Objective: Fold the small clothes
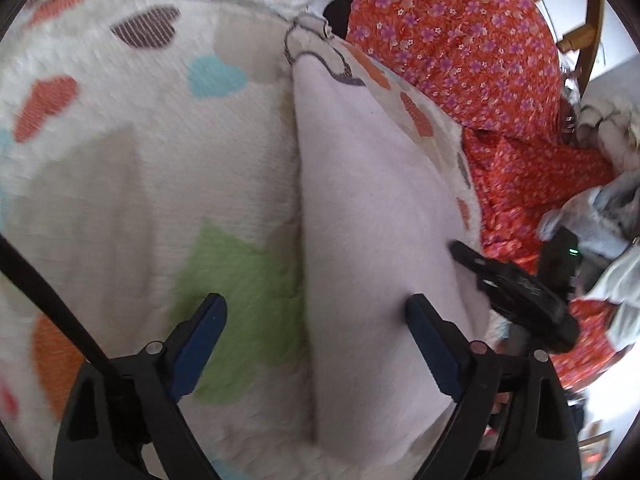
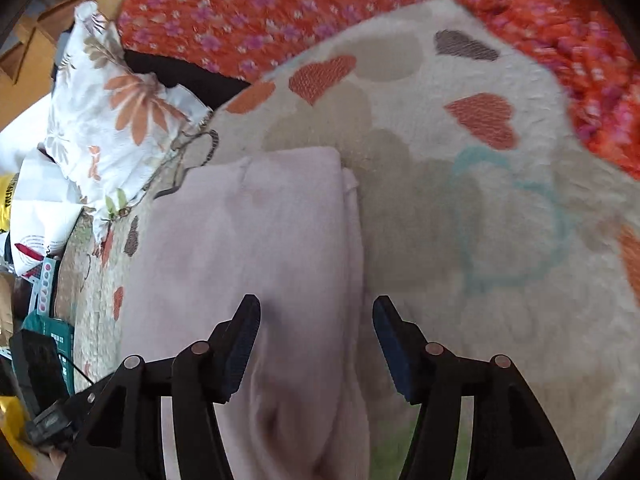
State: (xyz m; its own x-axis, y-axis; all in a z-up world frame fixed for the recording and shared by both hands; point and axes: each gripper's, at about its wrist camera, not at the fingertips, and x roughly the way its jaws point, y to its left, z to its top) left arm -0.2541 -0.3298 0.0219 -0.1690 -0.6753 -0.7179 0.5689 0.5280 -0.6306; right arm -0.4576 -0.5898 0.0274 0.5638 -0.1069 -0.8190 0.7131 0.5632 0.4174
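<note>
Count: 1 pale pink garment (image 2: 260, 240), 1 heart-print blanket (image 2: 460, 208), 1 red floral cloth (image 1: 460, 40), 1 flower-print pillow (image 2: 116, 120), 2 grippers.

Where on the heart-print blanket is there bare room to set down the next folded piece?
The open patch is the cream heart-print fleece blanket beside the folded pale pink garment, on its side away from the pillow, bordered at the far side by the red floral cloth. It is crowded on the garment's other side: white flower-print pillow and clutter beyond.

Both wrist cameras look steeply down, close over the same pale pink folded cloth (image 1: 372, 208) (image 2: 256, 248) on the cream heart-patterned blanket (image 1: 132, 168) (image 2: 460, 184).
</note>
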